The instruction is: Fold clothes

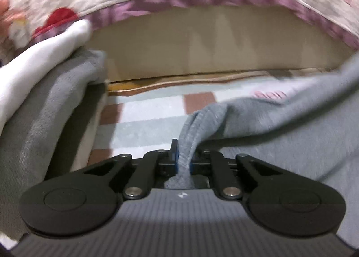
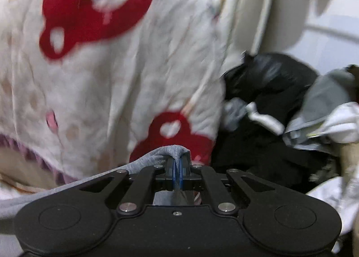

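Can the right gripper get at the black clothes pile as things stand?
Probably not yet: the right gripper is shut on the grey garment. The path to the black pile looks open otherwise.

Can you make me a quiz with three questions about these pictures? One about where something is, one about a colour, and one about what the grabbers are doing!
1. Where is the black pile of clothes in the right wrist view?
A. right of the white blanket
B. on top of the blanket
C. in the gripper

2. What colour are the big shapes on the white blanket?
A. green
B. red
C. blue

3. What is the left gripper doing?
A. open, holding nothing
B. shut on the grey garment
C. shut on a pillow

Answers: 1 A, the dark heap sits to the blanket's right. 2 B, its blotches are red. 3 B, the grey garment is pinched between its fingers, and the right gripper pinches grey cloth too.
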`<state>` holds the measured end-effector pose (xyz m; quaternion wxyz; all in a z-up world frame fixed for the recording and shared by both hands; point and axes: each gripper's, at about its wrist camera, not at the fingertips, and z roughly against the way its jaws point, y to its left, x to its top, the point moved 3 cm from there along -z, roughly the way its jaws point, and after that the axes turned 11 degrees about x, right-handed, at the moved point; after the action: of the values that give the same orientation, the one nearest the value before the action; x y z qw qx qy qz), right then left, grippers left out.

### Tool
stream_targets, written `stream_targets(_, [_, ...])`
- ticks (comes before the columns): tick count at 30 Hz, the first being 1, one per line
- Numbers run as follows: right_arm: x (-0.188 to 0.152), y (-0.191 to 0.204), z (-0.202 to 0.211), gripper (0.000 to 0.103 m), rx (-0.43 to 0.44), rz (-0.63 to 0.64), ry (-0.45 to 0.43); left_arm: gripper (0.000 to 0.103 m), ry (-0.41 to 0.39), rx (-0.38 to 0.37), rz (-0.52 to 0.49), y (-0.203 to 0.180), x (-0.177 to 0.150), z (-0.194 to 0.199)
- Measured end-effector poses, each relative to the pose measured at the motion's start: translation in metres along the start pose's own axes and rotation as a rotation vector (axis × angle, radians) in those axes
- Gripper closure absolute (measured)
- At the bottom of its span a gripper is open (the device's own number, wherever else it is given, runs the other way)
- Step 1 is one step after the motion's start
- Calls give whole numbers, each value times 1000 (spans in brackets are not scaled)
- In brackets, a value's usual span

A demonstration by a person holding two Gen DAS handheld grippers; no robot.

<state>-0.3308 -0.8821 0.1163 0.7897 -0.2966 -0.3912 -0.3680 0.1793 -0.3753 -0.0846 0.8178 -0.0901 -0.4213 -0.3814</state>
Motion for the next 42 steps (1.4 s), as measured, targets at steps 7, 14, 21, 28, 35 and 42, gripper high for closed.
stream_targets(7, [-21, 25, -100, 100, 32, 136, 68, 96, 80, 139, 329, 20, 17, -40])
stream_targets(14, [-72, 52, -192, 93, 31, 147, 78, 77, 129, 266, 186, -9, 7, -74])
stream_targets(21, [-123, 7, -173, 56, 139, -141, 64, 57, -42, 317, 106, -38, 19, -2])
stream_targets(28, [-231, -76, -143, 52, 182, -676, 210, 57, -25, -42, -60, -127, 9, 45])
stream_targets(35, [-304, -58, -130, 51, 345, -892, 210, 57, -104, -120, -185, -198, -16, 46])
stream_targets(42, [-262, -41, -139, 66, 338, -729, 79, 57, 19, -246, -216, -197, -29, 41])
